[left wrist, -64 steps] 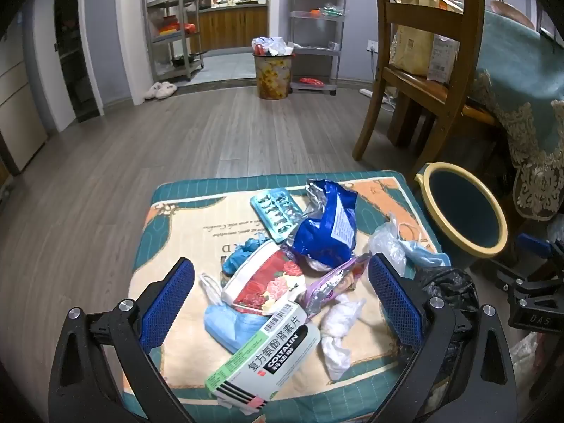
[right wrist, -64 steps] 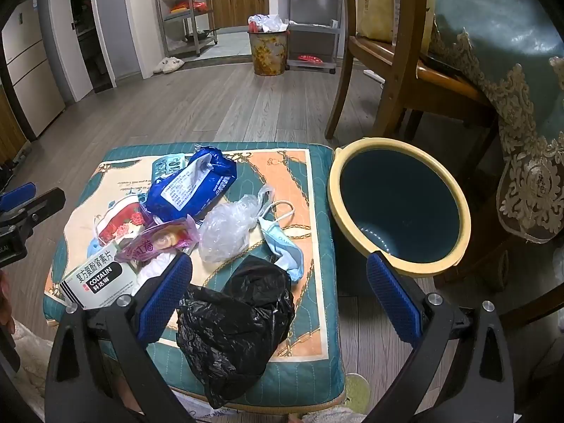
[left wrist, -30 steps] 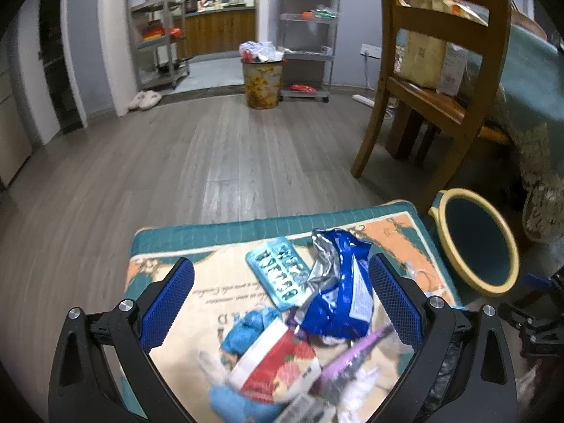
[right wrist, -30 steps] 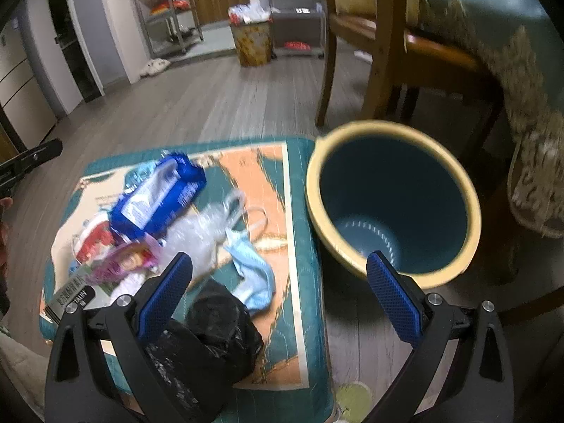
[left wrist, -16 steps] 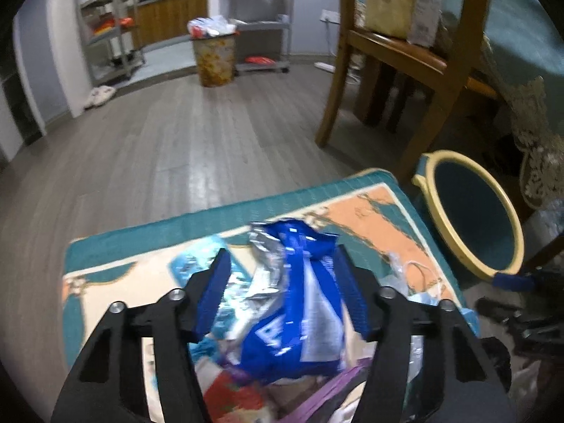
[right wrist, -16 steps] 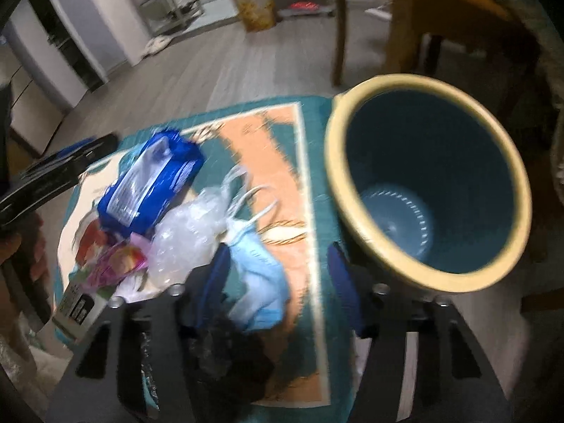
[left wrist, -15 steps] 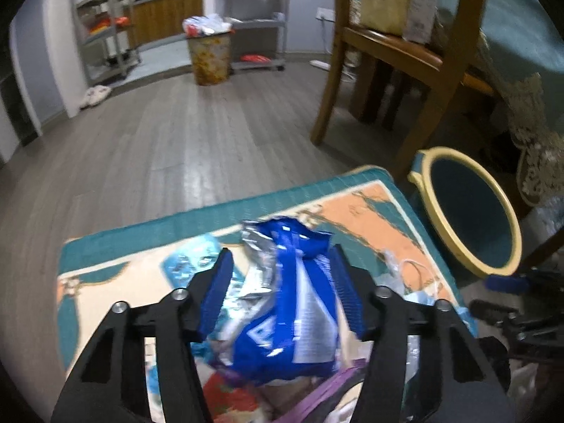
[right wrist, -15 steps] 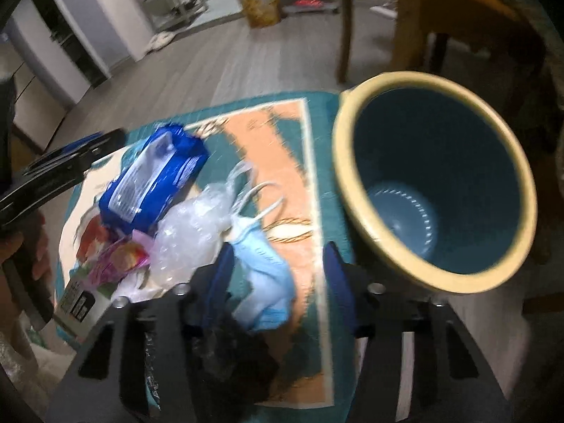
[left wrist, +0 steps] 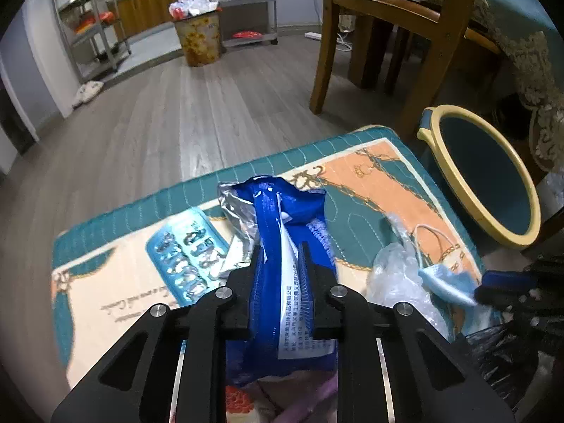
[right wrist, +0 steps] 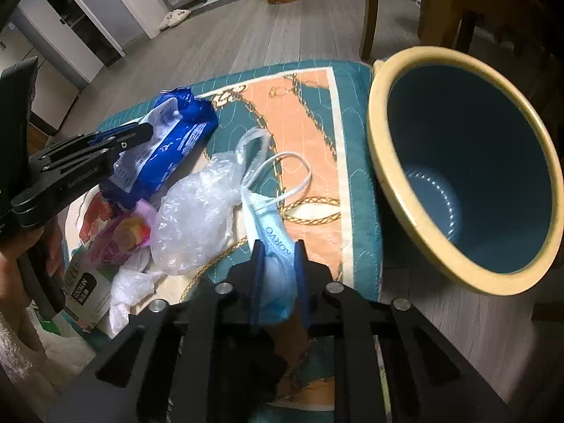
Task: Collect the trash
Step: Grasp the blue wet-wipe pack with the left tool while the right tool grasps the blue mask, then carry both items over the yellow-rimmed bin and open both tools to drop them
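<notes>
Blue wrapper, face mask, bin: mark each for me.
blue wrapper point(left wrist: 282, 218), left wrist view, upper blue panel beyond the fingers.
face mask point(right wrist: 273, 232), right wrist view, pleated blue fabric.
bin point(right wrist: 379, 134), right wrist view, yellow rim's near-left edge.

Left hand-held gripper point(left wrist: 280, 259) clamping blue wrapper point(left wrist: 282, 222), blister pack point(left wrist: 187, 257) beside, bin point(left wrist: 483, 176) right.

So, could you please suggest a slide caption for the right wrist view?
Right claw shut on a blue face mask beside the empty bin, left claw gripping a blue wrapper.
</notes>
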`<state>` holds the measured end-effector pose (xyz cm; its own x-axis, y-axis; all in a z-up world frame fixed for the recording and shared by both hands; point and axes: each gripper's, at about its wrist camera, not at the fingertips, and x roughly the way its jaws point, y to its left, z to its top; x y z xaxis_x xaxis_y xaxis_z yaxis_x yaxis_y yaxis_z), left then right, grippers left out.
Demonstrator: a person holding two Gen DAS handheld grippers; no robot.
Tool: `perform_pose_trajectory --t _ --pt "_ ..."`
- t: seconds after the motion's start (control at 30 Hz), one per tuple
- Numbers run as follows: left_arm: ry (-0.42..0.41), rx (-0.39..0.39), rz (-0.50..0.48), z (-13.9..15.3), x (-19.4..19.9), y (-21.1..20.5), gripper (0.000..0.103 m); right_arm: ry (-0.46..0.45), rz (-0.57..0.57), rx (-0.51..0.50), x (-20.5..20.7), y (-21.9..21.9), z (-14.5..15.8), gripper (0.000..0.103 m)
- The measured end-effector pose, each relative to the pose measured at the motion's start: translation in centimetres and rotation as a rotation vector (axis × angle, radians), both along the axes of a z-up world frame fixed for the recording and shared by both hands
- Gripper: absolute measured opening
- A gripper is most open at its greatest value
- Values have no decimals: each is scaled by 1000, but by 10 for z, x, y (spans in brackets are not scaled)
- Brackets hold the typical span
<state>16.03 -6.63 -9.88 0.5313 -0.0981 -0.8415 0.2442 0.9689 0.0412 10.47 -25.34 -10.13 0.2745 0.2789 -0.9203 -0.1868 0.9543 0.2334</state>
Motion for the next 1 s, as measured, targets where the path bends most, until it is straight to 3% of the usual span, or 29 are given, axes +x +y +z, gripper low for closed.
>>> perform_pose_trajectory --t 0.17,0.4,0.63,0.87,1.0 --pt "-69 -7 22 18 -4 7 18 -62 7 -19 -1 -3 13 14" --pt "-197 -43 43 65 -22 14 18 -165 -6 -6 -2 -7 45 13" --pt "-321 -83 9 112 -35 1 18 -292 -28 -11 -1 -17 83 11" --pt "-357 -149 -50 133 -35 -30 18 -387 -147 25 5 -70 127 11" --pt "-363 -174 -109 136 -30 -64 18 -431 -219 -25 13 -117 143 11"
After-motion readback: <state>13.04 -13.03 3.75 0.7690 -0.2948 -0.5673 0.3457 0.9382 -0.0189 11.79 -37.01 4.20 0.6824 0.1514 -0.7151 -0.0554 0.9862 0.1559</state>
